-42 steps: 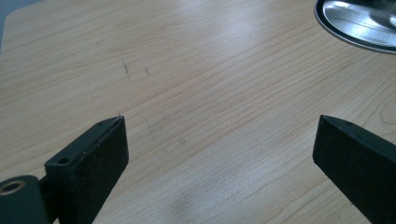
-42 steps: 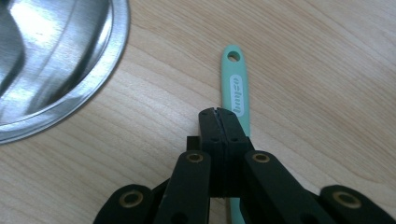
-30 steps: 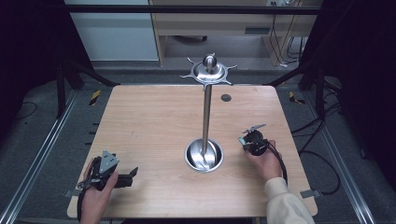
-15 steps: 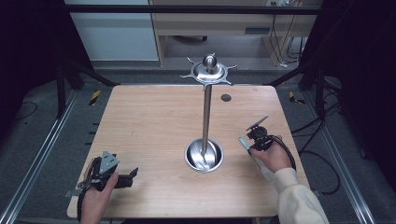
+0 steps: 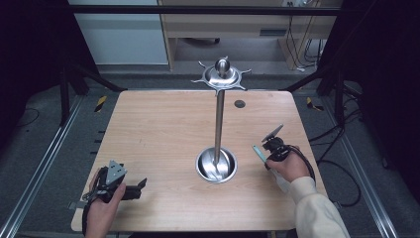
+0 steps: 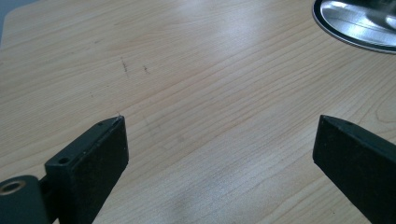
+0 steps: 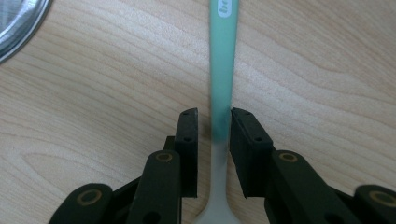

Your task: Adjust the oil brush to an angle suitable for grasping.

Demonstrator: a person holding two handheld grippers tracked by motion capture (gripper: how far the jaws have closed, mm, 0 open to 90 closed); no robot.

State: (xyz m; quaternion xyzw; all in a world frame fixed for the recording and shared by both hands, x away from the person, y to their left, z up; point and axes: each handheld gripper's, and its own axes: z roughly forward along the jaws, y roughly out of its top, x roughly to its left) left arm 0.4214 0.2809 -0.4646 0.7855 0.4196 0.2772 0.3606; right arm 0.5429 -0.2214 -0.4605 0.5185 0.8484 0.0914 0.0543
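Observation:
My right gripper (image 7: 214, 114) sits low over the table's right side, right of the stand, also in the high view (image 5: 266, 148). A utensil's teal handle (image 7: 223, 56) runs between its jaws and pokes out toward the stand (image 5: 257, 150). The jaws have just been opening. The handle lies against one pad, with a narrow gap at the other. My left gripper (image 6: 219, 154) rests at the front left corner (image 5: 141, 183), its jaws wide apart over bare wood.
A metal stand rises from a round shiny base (image 5: 216, 166) mid-table, its thin pole topped by a hooked disc (image 5: 221, 75). The base's rim also shows in both gripper views (image 6: 355, 23) (image 7: 18, 23). A small dark hole (image 5: 239, 104) marks the wooden table (image 5: 158, 129).
The right hand has shifted slightly, and the teal handle now sticks out from its gripper toward the stand. The left hand has not moved.

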